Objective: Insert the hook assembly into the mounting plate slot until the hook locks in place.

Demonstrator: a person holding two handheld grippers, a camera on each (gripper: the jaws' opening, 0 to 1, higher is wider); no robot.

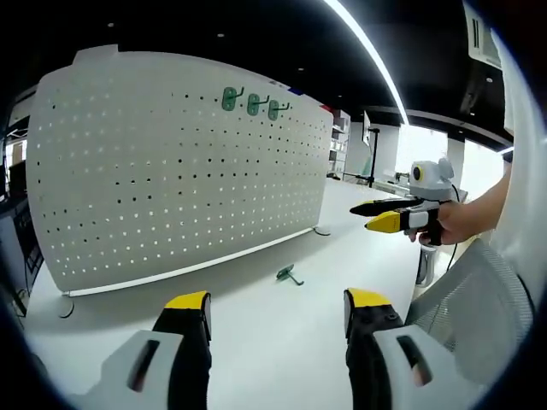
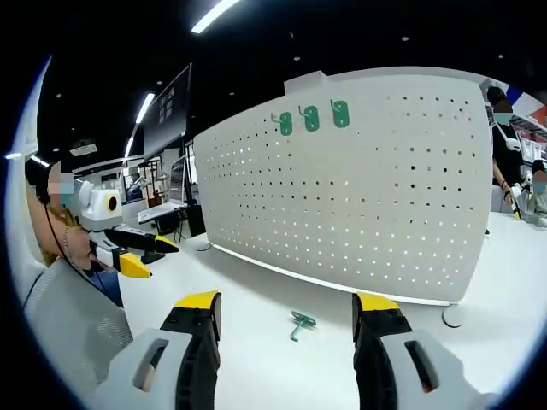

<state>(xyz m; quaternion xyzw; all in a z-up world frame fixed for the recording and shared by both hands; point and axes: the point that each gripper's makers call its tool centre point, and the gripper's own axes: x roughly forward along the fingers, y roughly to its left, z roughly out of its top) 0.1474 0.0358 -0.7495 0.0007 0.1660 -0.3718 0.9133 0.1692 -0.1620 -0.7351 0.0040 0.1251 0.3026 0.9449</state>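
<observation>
A white perforated mounting plate point(image 1: 171, 179) point(image 2: 367, 179) stands upright on the white table point(image 1: 282, 342). Three green hooks point(image 1: 254, 104) point(image 2: 310, 118) hang in a row near its top edge. One loose green hook assembly point(image 1: 288, 273) point(image 2: 301, 323) lies flat on the table in front of the plate. My left gripper point(image 1: 278, 301) point(image 2: 161, 259) is open and holds nothing, a little short of that hook. My right gripper point(image 2: 286, 301) point(image 1: 362, 217) is open too, held by a hand, with the hook lying ahead between its jaws.
The plate rests on small round feet point(image 1: 320, 231) point(image 2: 453, 316). A grey mesh surface point(image 1: 479, 307) is close on the right of the left gripper view. A person point(image 2: 504, 154) stands beyond the plate's far end. Desks and monitors point(image 2: 162, 201) fill the background.
</observation>
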